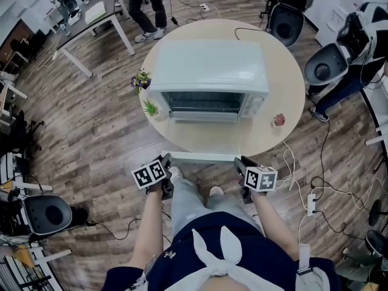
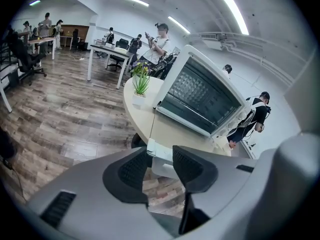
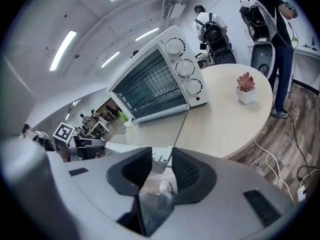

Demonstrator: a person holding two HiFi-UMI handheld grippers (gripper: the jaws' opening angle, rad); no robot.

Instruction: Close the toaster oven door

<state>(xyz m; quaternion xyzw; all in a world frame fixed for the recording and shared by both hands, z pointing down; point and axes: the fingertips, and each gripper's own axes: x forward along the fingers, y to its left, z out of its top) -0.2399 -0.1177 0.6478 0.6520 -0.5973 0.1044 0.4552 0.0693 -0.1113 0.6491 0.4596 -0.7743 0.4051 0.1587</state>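
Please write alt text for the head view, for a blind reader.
From above: a white toaster oven on a round table, its door open flat toward the person. The left gripper and right gripper grip the ends of the door's handle. Small plants stand beside the oven.

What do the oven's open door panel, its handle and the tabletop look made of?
Door panel: likely glass, glossy, see-through and reflective.
Handle: white, smooth, probably plastic or painted metal.
Tabletop: pale beige, matte, even; laminate or painted wood, unclear which.
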